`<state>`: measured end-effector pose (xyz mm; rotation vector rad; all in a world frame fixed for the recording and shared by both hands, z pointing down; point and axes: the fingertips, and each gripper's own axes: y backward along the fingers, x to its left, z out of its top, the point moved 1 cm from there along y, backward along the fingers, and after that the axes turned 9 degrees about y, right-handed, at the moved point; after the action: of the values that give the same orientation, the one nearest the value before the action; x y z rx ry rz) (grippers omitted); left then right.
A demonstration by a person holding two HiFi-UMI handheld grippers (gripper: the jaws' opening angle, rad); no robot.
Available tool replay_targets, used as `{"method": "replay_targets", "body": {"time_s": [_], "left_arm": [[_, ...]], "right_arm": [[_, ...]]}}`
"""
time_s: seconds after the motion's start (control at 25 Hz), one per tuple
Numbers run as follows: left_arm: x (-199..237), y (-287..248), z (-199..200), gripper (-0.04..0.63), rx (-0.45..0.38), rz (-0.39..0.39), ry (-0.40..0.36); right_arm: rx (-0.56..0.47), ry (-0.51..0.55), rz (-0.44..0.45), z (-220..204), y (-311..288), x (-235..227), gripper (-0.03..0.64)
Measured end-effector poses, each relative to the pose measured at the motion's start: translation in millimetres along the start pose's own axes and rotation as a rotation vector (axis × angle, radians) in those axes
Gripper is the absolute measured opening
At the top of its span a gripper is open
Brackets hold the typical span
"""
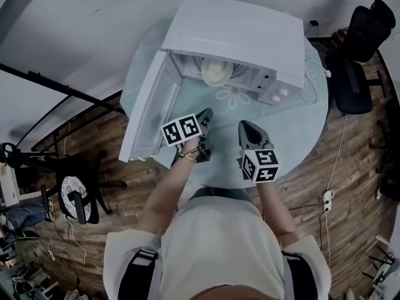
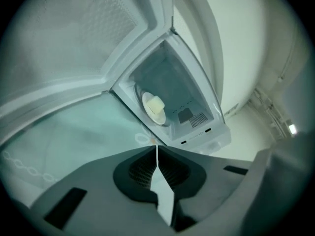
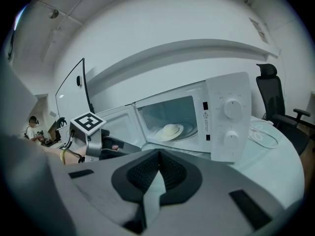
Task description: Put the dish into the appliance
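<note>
A white microwave (image 1: 231, 30) stands on the round glass table (image 1: 294, 136), its door (image 1: 145, 108) swung wide open to the left. Inside it on the turntable sits a white dish (image 1: 215, 72) with a pale mound on it, also seen as the dish (image 2: 155, 107) in the left gripper view and the dish (image 3: 171, 131) in the right gripper view. My left gripper (image 1: 205, 113) is shut and empty in front of the open cavity. Beside it my right gripper (image 1: 245, 125) is shut on nothing, facing the microwave's control panel (image 3: 229, 117). Both grippers are clear of the dish.
Black office chairs (image 1: 359, 42) stand right of the table. A white cable (image 1: 315, 80) lies by the microwave's right side. Another chair (image 1: 78, 195) and a power strip (image 1: 325, 199) are on the wooden floor. The open door (image 3: 118, 127) juts out on the left.
</note>
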<state>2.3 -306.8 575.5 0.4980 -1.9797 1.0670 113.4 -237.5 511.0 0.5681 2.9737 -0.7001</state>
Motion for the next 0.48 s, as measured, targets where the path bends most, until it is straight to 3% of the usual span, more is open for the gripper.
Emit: {"method": "replay_targets", "body": {"time_s": [0.48], "left_arm": [[-6.8, 95.1, -36.5, 0.009, 0.052, 0.012, -0.359]], "right_arm": [[0.012, -0.06, -0.044, -23.1, 41.5, 59.6, 0.006]]}}
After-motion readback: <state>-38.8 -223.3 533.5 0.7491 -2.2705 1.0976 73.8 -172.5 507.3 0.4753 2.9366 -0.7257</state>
